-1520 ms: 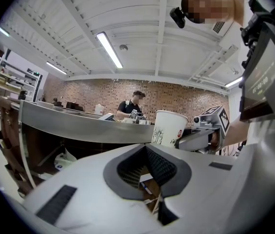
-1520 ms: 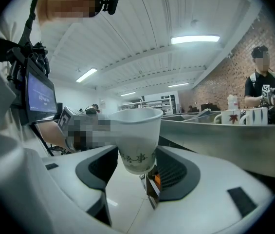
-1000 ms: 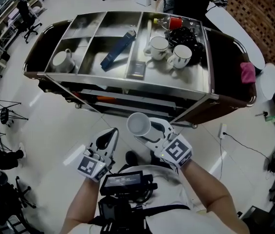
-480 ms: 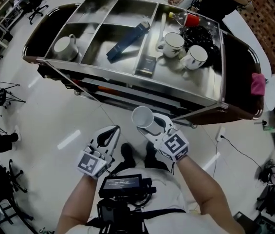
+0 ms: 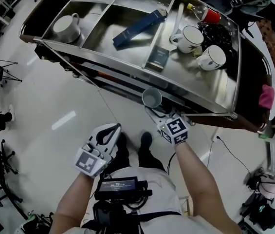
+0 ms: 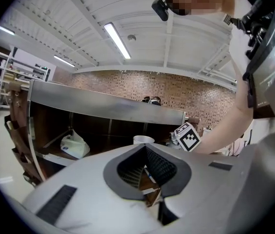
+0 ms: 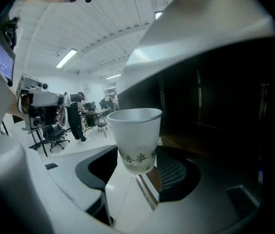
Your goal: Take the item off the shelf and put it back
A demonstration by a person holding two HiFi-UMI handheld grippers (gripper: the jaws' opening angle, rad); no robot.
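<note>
The right gripper (image 7: 138,165) has its 2 jaws pressed on the lower wall of a paper cup (image 7: 135,130), upright between them just before the dark shelf (image 7: 215,106); the cup looks light, thin and easily crushed, so it wants a gentle hold low down, while the left gripper (image 6: 145,149) is closed and empty.

Floor (image 5: 54,96) before cart (image 5: 251,52) lay open. Lower shelf (image 7: 215,111) mouth stood open ahead of right tongs (image 7: 137,172) with cup (image 7: 135,130); top rim (image 7: 200,38) close overhead. White bag (image 6: 74,146) took shelf's left part. Mugs (image 5: 190,38), blue box (image 5: 139,29) crowded top tray (image 5: 186,77).
</note>
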